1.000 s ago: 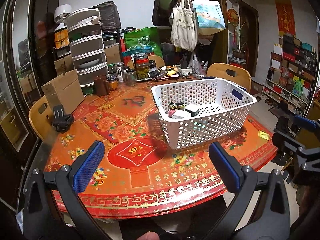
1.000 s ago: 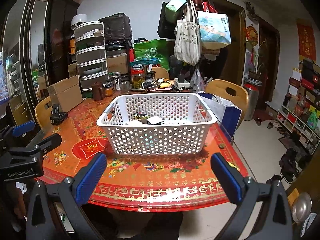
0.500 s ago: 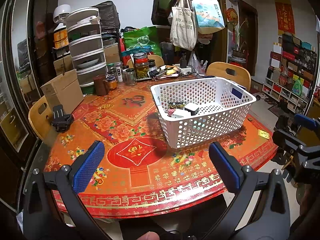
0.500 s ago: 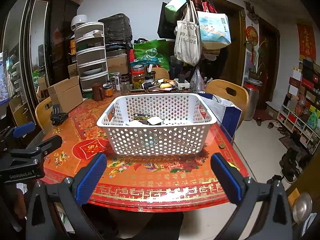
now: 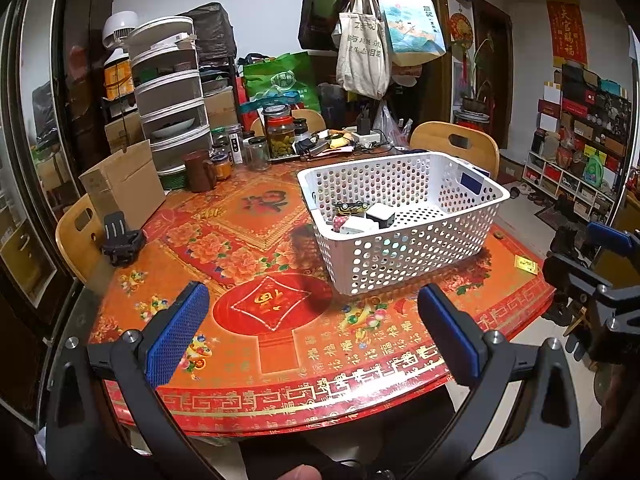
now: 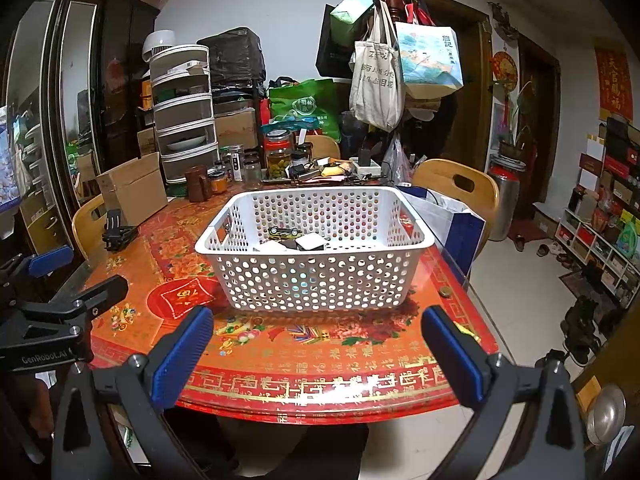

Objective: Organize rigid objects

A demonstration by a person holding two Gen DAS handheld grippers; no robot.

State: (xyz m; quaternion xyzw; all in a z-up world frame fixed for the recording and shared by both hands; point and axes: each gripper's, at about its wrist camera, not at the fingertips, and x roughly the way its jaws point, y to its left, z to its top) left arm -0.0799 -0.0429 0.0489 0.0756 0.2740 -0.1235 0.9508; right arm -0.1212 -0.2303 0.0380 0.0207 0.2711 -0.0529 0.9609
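Note:
A white perforated basket stands on the round red-patterned table. Inside it lie a small toy car, a white-and-black cube and other small items. My left gripper is open and empty over the table's near edge, short of the basket. My right gripper is open and empty over the near edge, facing the basket's long side. Each gripper shows at the edge of the other's view.
A black clip-like holder sits at the table's left. A cardboard box, brown mug, jars and a power strip crowd the back. Wooden chairs ring the table. A coin lies right of the basket.
Both views shift only slightly; the grippers stay open and empty and the basket has not moved.

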